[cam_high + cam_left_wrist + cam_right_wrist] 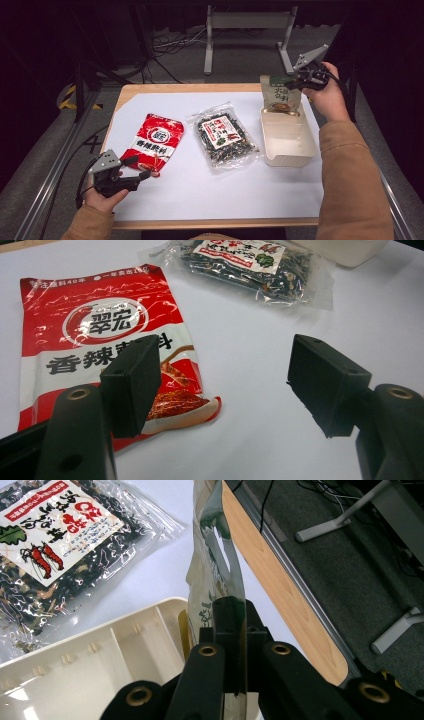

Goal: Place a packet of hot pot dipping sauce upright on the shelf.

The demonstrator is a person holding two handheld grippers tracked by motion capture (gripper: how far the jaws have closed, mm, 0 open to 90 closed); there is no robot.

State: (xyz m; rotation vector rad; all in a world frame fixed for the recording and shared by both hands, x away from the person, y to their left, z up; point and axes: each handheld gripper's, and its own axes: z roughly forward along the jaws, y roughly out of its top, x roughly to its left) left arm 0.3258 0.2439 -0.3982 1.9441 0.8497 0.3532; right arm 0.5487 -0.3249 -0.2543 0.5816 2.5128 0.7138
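Note:
My right gripper (296,80) (229,611) is shut on the top edge of a green and beige snack pouch (279,95) (214,560), which hangs upright over the far end of a cream plastic bin (289,145) (90,655). My left gripper (139,167) (225,385) stands open near the front left of the table, with nothing between its fingers, just beside the lower end of a red seasoning pouch (156,142) (100,340). A clear bag of dark dried seaweed (225,136) (255,265) (55,545) lies flat mid-table.
A white sheet (210,190) covers the wooden table, whose right edge (280,585) runs close beside the bin. Beyond the far edge a metal stand (245,30) and cables rest on the grey floor.

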